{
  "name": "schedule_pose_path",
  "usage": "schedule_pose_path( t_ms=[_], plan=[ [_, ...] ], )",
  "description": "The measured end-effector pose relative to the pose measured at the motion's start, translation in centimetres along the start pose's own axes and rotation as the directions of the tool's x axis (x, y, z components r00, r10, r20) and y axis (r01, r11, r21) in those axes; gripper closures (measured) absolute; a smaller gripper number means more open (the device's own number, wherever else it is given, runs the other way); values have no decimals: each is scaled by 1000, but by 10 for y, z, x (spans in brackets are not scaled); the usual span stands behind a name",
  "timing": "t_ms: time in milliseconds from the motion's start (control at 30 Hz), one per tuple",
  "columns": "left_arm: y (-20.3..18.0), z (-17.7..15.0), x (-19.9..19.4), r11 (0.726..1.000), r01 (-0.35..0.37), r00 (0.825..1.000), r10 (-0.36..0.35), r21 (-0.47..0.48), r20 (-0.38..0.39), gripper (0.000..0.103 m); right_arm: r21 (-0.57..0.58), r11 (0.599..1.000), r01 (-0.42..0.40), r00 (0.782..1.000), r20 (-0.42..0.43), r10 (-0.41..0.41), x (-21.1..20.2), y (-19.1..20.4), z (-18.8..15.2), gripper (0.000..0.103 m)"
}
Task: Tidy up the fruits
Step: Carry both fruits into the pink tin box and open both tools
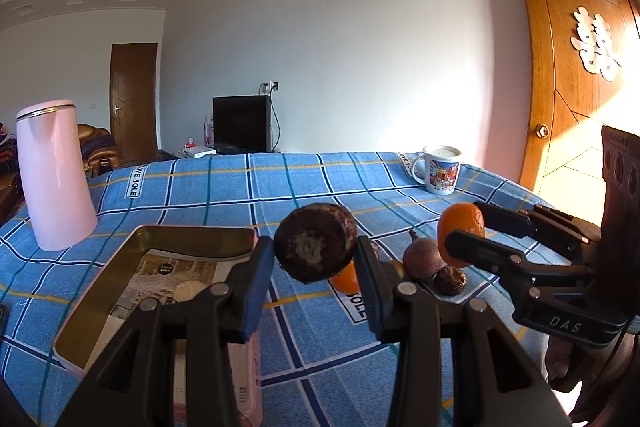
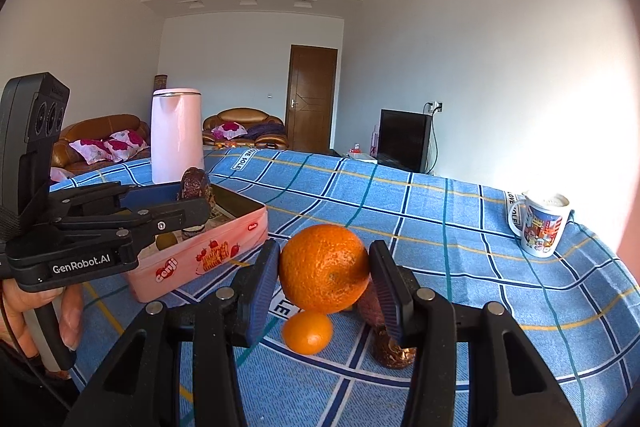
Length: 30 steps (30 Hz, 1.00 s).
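Left gripper [image 1: 316,259]: we clamp the dark passion fruit [image 1: 315,242] between its jaws.
Tin [image 1: 100,291]: just left of and below those jaws.
Right gripper [image 2: 324,273]: we grip an orange [image 2: 324,267], farther from the tin.

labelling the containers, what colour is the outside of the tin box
Pink, with a strawberry cake print and the word "genji" on the tin box; the right wrist view shows it best.

a home living room: sofa [image 2: 100,143], television [image 2: 404,139], checked tablecloth [image 2: 440,227]
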<state>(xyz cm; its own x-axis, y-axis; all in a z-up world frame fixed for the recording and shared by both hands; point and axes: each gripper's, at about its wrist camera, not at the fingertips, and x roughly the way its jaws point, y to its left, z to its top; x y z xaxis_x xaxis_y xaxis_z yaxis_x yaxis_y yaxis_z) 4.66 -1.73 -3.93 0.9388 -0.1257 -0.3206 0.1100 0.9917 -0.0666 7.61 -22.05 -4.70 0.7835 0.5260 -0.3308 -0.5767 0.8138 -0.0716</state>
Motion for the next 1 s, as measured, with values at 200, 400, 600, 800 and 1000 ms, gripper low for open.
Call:
schedule_pose_path(
  t_ms=[200, 400, 600, 800, 1000],
  plan=[
    [34, 7, -2, 997, -49, 999, 49, -55, -6, 60, -13, 997, -75, 997, -19, 75, 22, 16, 18, 55],
    [75, 9, -2, 987, -135, 991, 133, -88, -36, 60, -34, 987, -160, 986, -52, 158, 54, 43, 34, 55],
    [106, 5, 10, 979, -166, 982, 153, -116, -108, 60, -41, 972, -231, 968, -114, 225, 86, 72, 41, 55],
    [125, 0, 21, 972, -189, 972, 165, -140, -170, 60, -61, 957, -285, 944, -190, 269, 114, 106, 39, 55],
    [135, -3, 29, 969, -193, 964, 158, -152, -213, 60, -80, 949, -305, 925, -259, 276, 130, 126, 30, 55]
  ],
)
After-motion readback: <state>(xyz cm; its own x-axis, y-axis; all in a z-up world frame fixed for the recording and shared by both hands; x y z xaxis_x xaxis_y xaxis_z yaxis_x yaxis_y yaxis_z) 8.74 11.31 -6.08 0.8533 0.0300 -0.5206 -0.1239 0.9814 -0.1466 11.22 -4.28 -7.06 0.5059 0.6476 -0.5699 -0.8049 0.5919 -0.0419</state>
